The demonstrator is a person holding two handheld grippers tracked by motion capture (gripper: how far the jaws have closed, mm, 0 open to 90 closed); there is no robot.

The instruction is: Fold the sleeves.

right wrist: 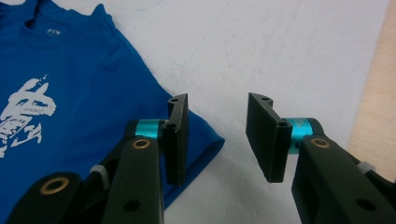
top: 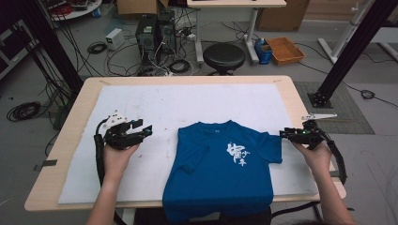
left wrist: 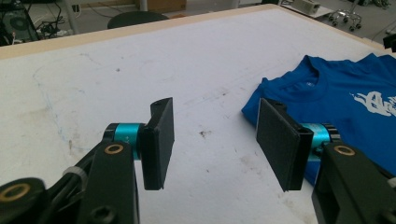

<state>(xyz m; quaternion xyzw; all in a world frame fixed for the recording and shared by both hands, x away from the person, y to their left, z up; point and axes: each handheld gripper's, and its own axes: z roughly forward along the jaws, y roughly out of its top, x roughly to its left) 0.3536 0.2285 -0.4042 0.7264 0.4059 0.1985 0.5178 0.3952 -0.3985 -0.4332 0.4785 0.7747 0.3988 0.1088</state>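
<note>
Blue T-shirt (top: 220, 168) lies flat on the white mat (top: 141, 108), front up, its hem hanging over the near table edge, one sleeve already folded in. Right gripper (top: 287, 134) sits at the tip of the outstretched sleeve (top: 272, 147), jaws about half apart and empty. Its own camera shows the sleeve hem (right wrist: 205, 140) beside one pad rather than between the two (that is the worry): close now and it may pinch only air, or snag the edge and drag the shirt askew. The high view can't reveal that offset. Left gripper (top: 146, 129) hovers over bare mat, well clear of the shirt, jaws wide and holding nothing; its view shows the collar (left wrist: 310, 84) off to one side.
</note>
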